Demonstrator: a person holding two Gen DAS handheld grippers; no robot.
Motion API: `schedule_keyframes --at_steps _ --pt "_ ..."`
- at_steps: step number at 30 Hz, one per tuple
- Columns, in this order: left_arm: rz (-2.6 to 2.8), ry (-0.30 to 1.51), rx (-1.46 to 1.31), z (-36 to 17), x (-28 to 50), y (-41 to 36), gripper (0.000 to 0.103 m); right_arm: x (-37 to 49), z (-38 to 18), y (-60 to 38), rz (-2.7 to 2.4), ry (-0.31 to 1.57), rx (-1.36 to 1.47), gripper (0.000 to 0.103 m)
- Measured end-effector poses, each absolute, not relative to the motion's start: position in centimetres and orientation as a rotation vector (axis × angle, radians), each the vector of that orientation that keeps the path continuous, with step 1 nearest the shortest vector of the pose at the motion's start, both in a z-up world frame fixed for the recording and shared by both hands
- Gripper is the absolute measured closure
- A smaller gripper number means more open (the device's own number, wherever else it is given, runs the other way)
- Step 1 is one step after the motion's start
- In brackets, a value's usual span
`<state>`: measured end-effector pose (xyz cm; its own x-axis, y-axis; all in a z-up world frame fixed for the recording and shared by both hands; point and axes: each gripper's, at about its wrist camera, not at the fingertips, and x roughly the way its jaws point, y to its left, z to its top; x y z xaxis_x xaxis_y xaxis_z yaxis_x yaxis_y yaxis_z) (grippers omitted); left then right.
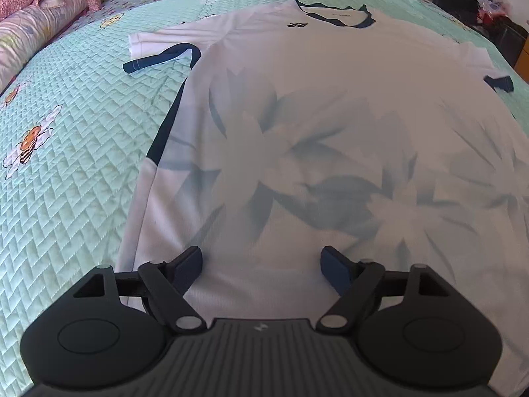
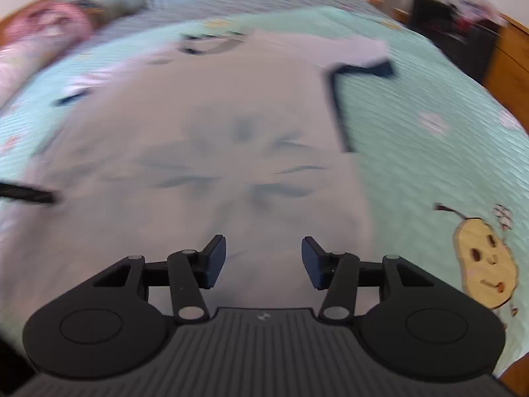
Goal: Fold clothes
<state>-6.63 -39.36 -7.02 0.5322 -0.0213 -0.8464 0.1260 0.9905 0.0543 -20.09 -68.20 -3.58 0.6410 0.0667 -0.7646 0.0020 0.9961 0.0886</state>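
White shirt [image 1: 330, 106] with dark trim and faint grey flower print: spread flat, front up, on mint quilted bedspread [image 1: 76, 198], collar [image 1: 334, 16] at far end, hem nearest both cameras. Left sleeve [image 1: 158, 49] lying out to the side, dark cuff curled. Left gripper [image 1: 261, 264]: jaws released, spread wide, empty, above hem near shirt's left edge. Right gripper [image 2: 264, 261]: jaws released, empty, above hem near shirt's right edge [image 2: 340, 115]. Right view motion-blurred; contact with fabric possibly none, not determinable. Pink bedding [image 1: 43, 6] bunched at far left of bed.
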Motion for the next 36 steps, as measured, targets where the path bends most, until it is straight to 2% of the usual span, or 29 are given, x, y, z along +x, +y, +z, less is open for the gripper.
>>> schedule_keyframes --at_steps 5,9,14,18,22,26,30,33,36 --pt "-0.096 1.017 0.111 -7.0 -8.4 -38.9 0.02 -22.8 -6.1 -68.9 0.06 1.008 0.099 0.049" --pt "-0.106 1.017 0.134 -7.2 -9.6 -38.8 0.018 -24.8 -5.2 -71.6 -0.056 0.994 0.156 0.05" --pt "-0.112 1.025 0.125 -7.2 -10.2 -38.5 0.017 -25.0 -3.3 -70.0 -0.02 0.912 0.155 0.048" --pt "-0.123 1.037 0.115 -7.3 -10.9 -38.1 0.015 -24.2 -5.9 -70.0 0.025 1.003 0.198 0.046" --pt "-0.128 1.037 0.116 -7.6 -11.7 -37.8 0.01 -24.6 -4.9 -71.1 -0.117 1.013 0.236 0.047" --pt "-0.122 1.032 0.118 -8.0 -12.1 -37.6 0.0 -23.4 -3.2 -68.0 -0.011 0.936 0.222 0.046" --pt "-0.12 1.048 0.112 -7.9 -11.9 -37.3 0.0 -22.4 -4.5 -66.5 0.106 0.954 0.269 0.046" --pt "-0.13 1.053 0.103 -7.9 -11.9 -37.3 0.0 -22.4 -6.0 -66.6 0.121 0.989 0.261 0.05" --pt "-0.131 1.052 0.115 -8.1 -11.9 -37.5 0.0 -22.8 -4.6 -67.2 0.041 0.985 0.232 0.05"
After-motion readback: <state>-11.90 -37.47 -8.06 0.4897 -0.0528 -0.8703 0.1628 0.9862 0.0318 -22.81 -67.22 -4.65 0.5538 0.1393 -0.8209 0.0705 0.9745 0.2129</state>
